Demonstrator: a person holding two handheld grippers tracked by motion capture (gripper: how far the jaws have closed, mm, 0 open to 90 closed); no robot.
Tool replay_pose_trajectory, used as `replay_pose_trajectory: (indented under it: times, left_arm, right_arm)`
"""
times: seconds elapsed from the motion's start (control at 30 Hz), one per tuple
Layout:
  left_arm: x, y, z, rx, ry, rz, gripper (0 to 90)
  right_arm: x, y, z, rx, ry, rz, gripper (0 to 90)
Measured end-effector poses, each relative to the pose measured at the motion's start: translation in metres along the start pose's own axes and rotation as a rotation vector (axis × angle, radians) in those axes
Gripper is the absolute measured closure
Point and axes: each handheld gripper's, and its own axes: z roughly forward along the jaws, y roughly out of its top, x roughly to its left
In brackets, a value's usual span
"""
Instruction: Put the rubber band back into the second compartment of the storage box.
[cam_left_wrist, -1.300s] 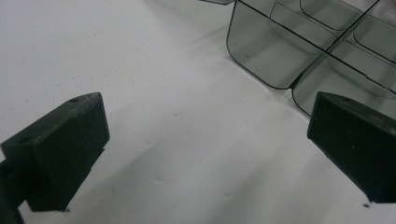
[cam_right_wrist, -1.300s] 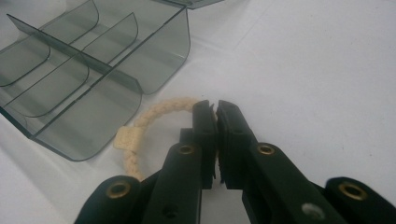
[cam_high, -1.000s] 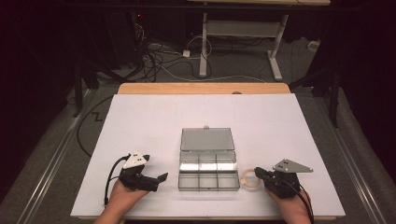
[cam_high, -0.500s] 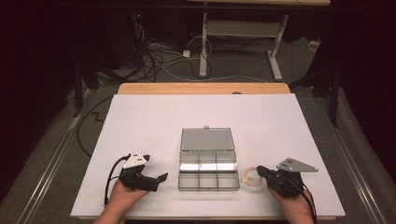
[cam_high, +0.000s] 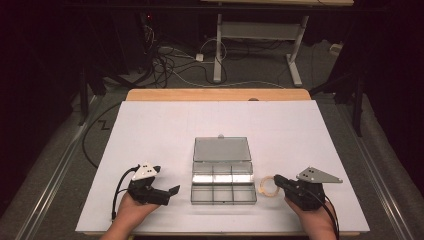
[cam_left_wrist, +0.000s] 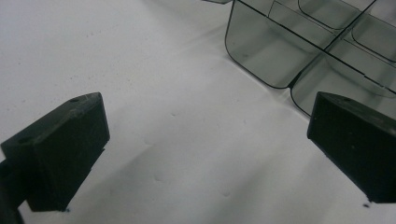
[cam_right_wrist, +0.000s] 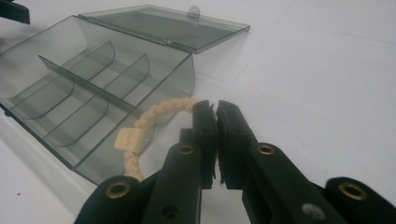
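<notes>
The white worktop (cam_high: 150, 130) offers little friction, so the open smoke-grey clear plastic compartment box (cam_high: 223, 182), lying between the two grippers, could skate away if nudged. Its lid lies flat beyond the compartments, away from both grippers.

The left hand-held gripper (cam_high: 170, 192) rests just off the box's near corner with its jaws spread wide and nothing between them, so it does not brace the box.

The right hand-held gripper (cam_right_wrist: 215, 112) has its jaws pressed together on the small cream braided-cord ring (cam_right_wrist: 154, 119), which lies on the worktop just beside the box's wall. The pinch looks shallow, at the very tips: on lifting, I judge the ring may slip free or snag the box wall.
</notes>
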Motion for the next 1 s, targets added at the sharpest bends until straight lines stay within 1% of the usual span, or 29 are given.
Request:
replay_pose_trajectory:
  times: [0.57, 0.8, 1.0]
  left_arm:
    - [0.000, 0.000, 0.000, 0.000, -0.005, -0.001, 0.0]
    - [0.001, 0.000, 0.000, -0.002, -0.007, -0.004, 0.0]
    - [0.001, 0.000, -0.001, -0.005, -0.010, -0.005, 0.0]
  right_arm:
    - [0.011, 0.013, 0.003, -0.018, 0.027, -0.014, 87.4]
    - [0.018, 0.020, 0.008, -0.017, 0.040, -0.035, 87.5]
    - [0.029, 0.024, 0.018, 0.001, 0.058, -0.062, 87.4]
